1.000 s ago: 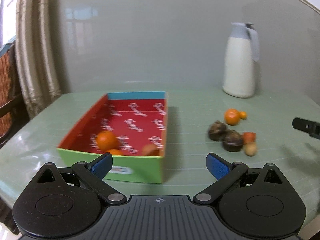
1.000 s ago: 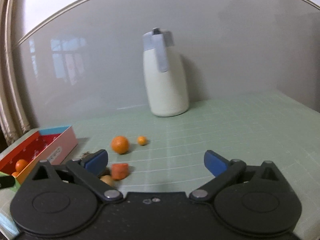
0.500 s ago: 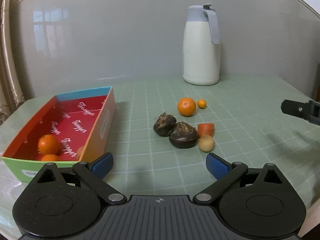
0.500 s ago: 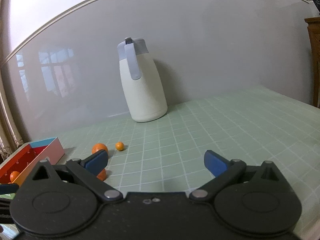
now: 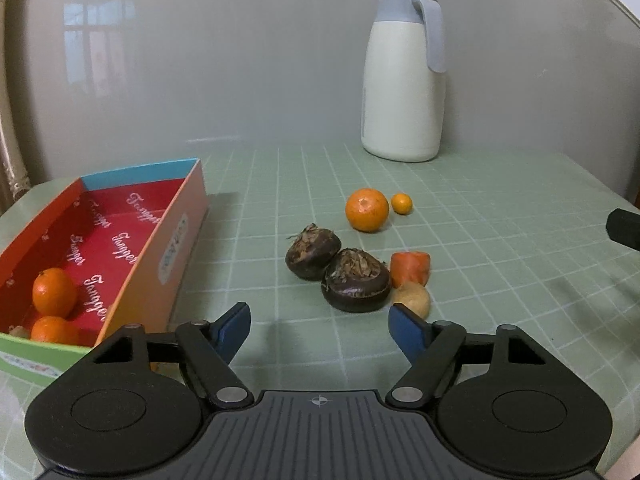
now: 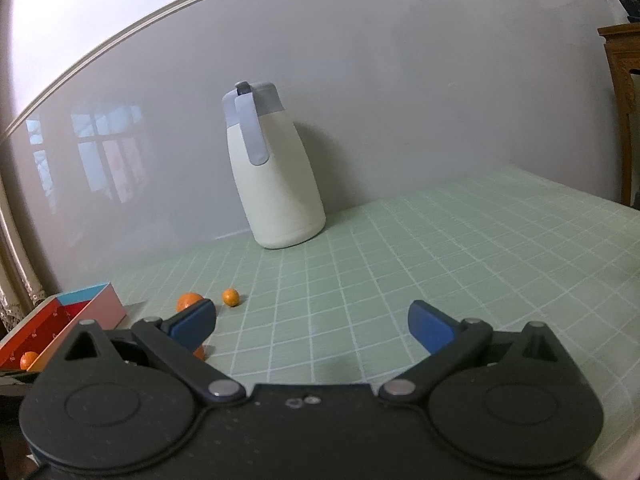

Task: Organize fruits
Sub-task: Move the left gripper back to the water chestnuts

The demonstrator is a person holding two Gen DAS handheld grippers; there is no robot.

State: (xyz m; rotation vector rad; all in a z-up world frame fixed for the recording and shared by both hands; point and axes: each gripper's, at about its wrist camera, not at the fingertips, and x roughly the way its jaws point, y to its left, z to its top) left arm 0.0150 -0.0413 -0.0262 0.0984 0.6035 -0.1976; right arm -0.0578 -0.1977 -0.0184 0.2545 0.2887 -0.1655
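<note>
A red-lined cardboard box [image 5: 176,236] at the left holds two oranges [image 5: 54,292]. To its right on the green table lie two dark brown bulbs [image 5: 356,280], a carrot stub [image 5: 411,267], a small pale tuber [image 5: 414,298], an orange [image 5: 367,209] and a tiny kumquat [image 5: 401,203]. My left gripper [image 5: 320,328] hovers just short of the nearer bulb, jaws closing with nothing between them. My right gripper [image 6: 312,322] stands open over bare table; its left finger hides part of the orange [image 6: 188,300], with the kumquat [image 6: 231,297] and box [image 6: 100,308] in view.
A white jug with a grey lid and handle [image 5: 404,80] stands against the grey wall at the back. A tip of the other gripper [image 5: 624,228] shows at the right edge. Dark wooden furniture [image 6: 624,112] stands past the table's right side.
The left view has swung right from the box to the loose fruit and drawn closer; its jaws have narrowed. The right view has rolled slightly, so the jug leans now.
</note>
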